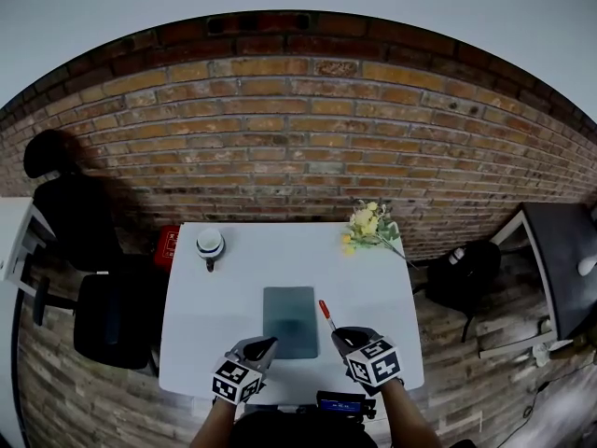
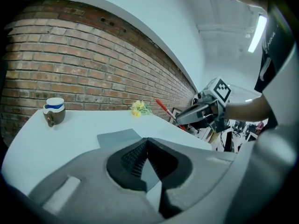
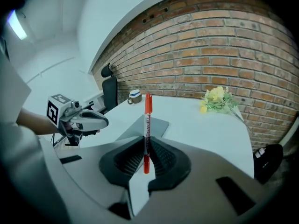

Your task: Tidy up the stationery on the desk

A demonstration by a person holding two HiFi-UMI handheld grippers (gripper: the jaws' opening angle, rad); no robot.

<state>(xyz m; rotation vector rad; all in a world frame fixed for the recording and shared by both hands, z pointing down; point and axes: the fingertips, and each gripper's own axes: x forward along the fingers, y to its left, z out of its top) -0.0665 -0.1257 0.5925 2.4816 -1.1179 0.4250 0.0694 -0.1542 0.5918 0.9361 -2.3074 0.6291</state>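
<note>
A red pen (image 3: 147, 118) with a white barrel stands between the jaws of my right gripper (image 3: 146, 143), which is shut on it. From the head view the pen (image 1: 326, 313) sticks out past the right gripper (image 1: 340, 335), just right of a flat grey pad (image 1: 289, 320) in the middle of the white desk (image 1: 242, 269). My left gripper (image 1: 270, 344) hovers at the pad's near left corner. Its jaws (image 2: 147, 143) are shut with nothing in them, and the pad (image 2: 119, 136) lies ahead of them. The right gripper (image 2: 202, 112) with the pen (image 2: 162, 107) shows off to the right.
A brown and white cup (image 1: 210, 245) stands at the desk's far left. A bunch of yellow flowers (image 1: 370, 228) lies at the far right corner. A black office chair (image 1: 98, 287) is left of the desk, a dark bag (image 1: 464, 273) right of it. A brick wall runs behind.
</note>
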